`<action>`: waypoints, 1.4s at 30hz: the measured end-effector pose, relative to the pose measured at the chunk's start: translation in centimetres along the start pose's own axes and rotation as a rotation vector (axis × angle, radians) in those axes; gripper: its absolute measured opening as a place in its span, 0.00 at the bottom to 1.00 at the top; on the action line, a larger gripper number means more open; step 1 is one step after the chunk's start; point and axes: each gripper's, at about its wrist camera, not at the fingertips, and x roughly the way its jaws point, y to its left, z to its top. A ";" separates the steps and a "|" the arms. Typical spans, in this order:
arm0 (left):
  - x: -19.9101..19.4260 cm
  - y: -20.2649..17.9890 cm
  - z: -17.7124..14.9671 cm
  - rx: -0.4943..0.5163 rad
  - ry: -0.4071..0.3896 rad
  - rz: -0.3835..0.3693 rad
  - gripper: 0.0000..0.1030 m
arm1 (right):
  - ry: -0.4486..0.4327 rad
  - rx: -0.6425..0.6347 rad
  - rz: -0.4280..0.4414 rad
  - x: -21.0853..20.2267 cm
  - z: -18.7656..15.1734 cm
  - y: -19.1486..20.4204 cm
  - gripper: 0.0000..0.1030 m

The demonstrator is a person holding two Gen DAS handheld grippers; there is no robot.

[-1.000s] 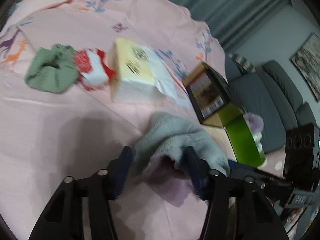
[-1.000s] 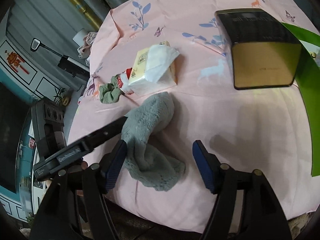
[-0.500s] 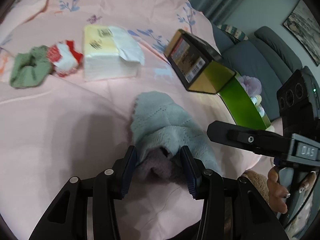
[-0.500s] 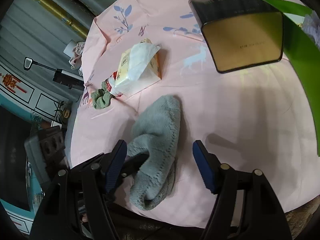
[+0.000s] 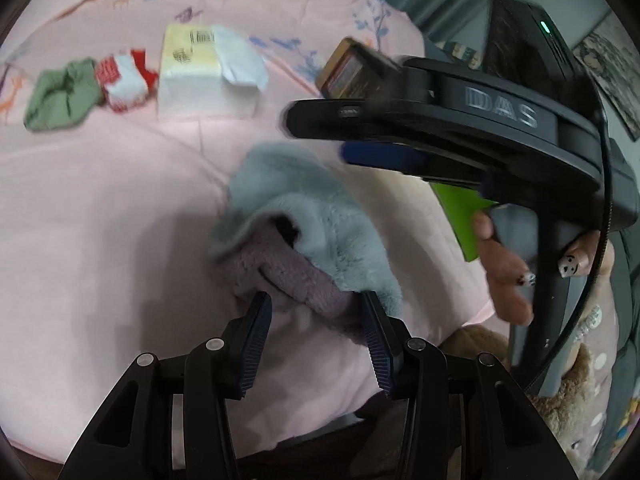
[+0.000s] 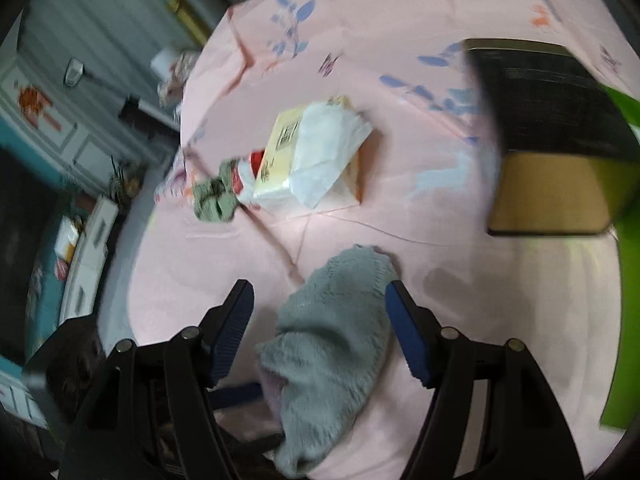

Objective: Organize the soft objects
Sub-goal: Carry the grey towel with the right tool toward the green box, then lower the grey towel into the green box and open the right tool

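Since a second ago the right gripper has swung over the grey fuzzy sock, jaws wide on either side of it without pressing. Left gripper has just been closing, and its jaws pinch the sock's purple cuff at the near edge of the pink tablecloth. Tissue pack, green scrunchie and dark box lie farther back.

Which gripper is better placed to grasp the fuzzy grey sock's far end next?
Right gripper: its open fingers straddle the grey sock. The left gripper is busy with the purple cuff end.
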 end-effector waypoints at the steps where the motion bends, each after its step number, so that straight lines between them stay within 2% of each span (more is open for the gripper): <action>1: 0.5 0.1 0.0 -0.022 0.003 0.007 0.45 | 0.022 0.000 -0.008 0.8 -0.1 -0.1 0.65; 5: 1.0 0.3 0.5 -0.056 -0.045 -0.002 0.44 | 0.085 0.007 0.007 2.8 -1.1 -1.2 0.62; 7: 1.4 0.2 0.8 -0.063 -0.058 0.011 0.30 | 0.078 -0.009 0.011 2.7 -1.7 -1.3 0.58; 12: 2.1 -0.5 1.7 -0.030 -0.087 0.021 0.26 | 0.107 -0.006 0.115 1.7 -3.2 -1.8 0.36; 14: 1.9 -1.3 2.3 0.002 -0.099 0.020 0.26 | 0.091 0.025 0.147 1.1 -3.4 -2.2 0.34; 18: 0.9 -4.3 4.2 0.079 -0.146 -0.040 0.26 | -0.023 0.062 0.147 -2.7 -3.0 -3.2 0.34; 21: 0.1 -7.8 5.9 0.158 -0.192 -0.095 0.26 | -0.149 0.093 0.128 -7.1 -2.5 -4.5 0.34; 26: 0.9 -14.5 9.2 0.308 -0.244 -0.168 0.26 | -0.358 0.144 0.015 -14.2 -1.8 -7.0 0.35; 30: 2.6 -19.0 12.1 0.390 -0.240 -0.235 0.26 | -0.491 0.228 -0.050 -18.8 -1.3 -10.7 0.36; 32: 4.1 -21.0 13.8 0.421 -0.239 -0.264 0.26 | -0.536 0.261 -0.071 -20.4 -0.8 -12.5 0.36; 37: 7.1 -24.7 15.7 0.475 -0.207 -0.315 0.26 | -0.627 0.346 -0.118 -22.9 -0.2 -16.8 0.36; 42: 11.4 -26.9 16.0 0.520 -0.142 -0.269 0.26 | -0.654 0.447 -0.124 -22.2 -0.6 -20.9 0.36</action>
